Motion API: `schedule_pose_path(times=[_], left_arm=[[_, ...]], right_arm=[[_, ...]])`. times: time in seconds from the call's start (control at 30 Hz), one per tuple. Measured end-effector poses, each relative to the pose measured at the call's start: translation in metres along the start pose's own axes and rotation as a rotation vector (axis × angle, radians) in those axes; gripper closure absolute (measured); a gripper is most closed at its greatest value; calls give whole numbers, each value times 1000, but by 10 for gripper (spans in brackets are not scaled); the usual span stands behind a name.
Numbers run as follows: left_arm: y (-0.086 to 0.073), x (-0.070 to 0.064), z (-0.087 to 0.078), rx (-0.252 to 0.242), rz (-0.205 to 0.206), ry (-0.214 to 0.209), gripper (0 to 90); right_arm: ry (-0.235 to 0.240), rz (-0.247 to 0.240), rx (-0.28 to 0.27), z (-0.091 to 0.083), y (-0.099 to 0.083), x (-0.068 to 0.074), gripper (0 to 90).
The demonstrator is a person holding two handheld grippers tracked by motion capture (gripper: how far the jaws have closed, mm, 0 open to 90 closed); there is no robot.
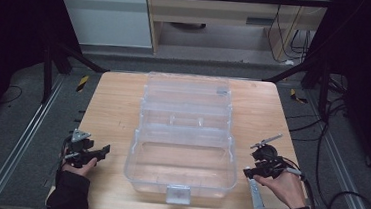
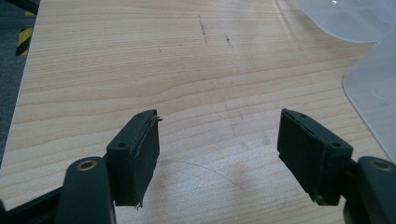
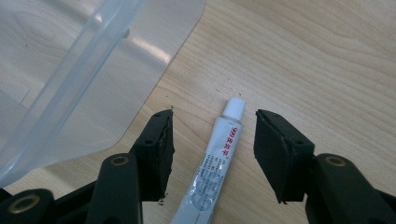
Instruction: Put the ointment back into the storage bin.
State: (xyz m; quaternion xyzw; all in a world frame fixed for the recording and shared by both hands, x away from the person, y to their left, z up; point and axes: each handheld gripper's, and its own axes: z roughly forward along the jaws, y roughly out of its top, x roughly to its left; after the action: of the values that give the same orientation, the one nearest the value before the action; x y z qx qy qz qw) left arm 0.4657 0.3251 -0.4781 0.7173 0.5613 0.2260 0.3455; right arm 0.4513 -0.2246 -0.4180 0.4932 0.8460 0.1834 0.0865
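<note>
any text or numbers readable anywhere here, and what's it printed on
"999" in red on the white tube lying between the right gripper's open jaws, with small red characters after it, too small to read.
Grey print lower on the tube: blurred, unreadable.
Clear plastic box, including its grey latch: no readable text.
Wooden table: none.

The tube (image 3: 215,167) runs off the bottom edge in the right gripper view; its small print is illegible. The clear plastic box (image 3: 70,79) is cut by the left edge.
</note>
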Motion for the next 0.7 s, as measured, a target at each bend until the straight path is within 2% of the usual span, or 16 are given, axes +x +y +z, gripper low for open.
schedule_pose_path(times=[0.17, 0.3, 0.37, 0.63, 0.7], left_arm=[[0, 0, 0, 1, 0, -2, 294], [0, 0, 0, 1, 1, -2, 294], [0, 0, 0, 3, 2, -3, 294], [0, 0, 0, 4, 2, -5, 294], [0, 0, 0, 5, 3, -5, 294]], right_arm=[[-7, 23, 37, 5, -1, -1, 525], [-12, 26, 60, 10, -3, -2, 548], [-31, 17, 84, 13, -3, -1, 565], [-37, 34, 135, 20, -2, 2, 573], [-45, 26, 141, 22, -3, 2, 563]])
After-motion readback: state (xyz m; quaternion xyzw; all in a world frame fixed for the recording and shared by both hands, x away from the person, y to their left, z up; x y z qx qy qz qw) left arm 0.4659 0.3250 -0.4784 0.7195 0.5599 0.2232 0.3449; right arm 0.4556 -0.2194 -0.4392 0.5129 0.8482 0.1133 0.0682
